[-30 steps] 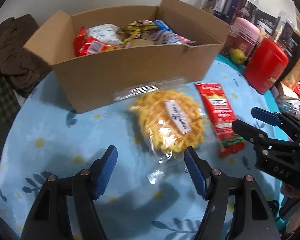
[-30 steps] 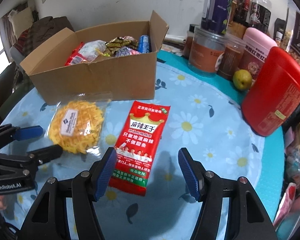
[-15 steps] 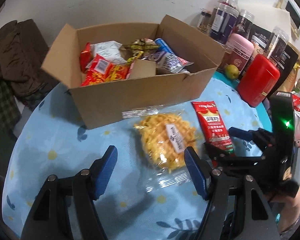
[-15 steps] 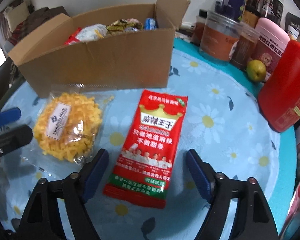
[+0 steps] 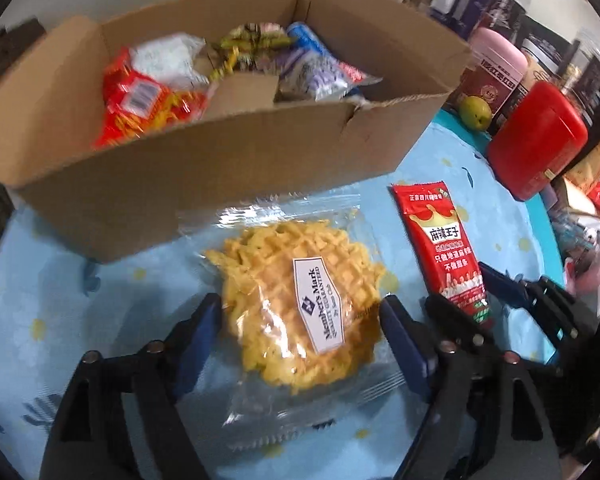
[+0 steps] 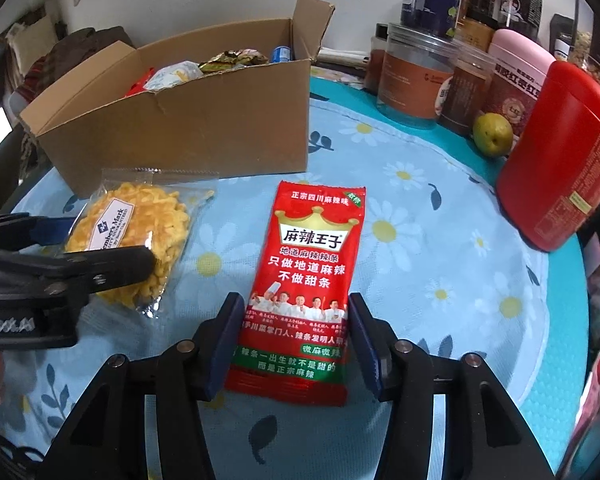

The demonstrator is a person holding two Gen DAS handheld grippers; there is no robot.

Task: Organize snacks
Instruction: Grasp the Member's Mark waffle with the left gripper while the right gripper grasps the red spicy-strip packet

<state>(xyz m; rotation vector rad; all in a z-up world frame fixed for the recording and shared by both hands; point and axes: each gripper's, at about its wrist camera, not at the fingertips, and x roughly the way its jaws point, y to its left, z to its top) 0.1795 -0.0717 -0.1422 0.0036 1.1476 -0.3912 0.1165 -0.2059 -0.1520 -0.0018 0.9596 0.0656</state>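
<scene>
Blue-padded jaws now flank both snacks: within the last second the left gripper [image 5: 300, 340] has come down around the waffle pack [image 5: 304, 300] and the right gripper [image 6: 292, 344] around the red packet [image 6: 312, 280]. Both jaws stand apart, pads just beside the wrappers, nothing clamped. Both snacks lie on the surface before the cardboard box [image 6: 188, 128], so I judge two grasps imminent.

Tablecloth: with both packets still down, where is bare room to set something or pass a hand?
Bare tablecloth lies between the red spicy-strip packet and the red canister, reaching toward the pear. A narrower strip separates that packet from the waffle packet. Crowded: the jars at the back edge, and the snack-filled cardboard box.
</scene>
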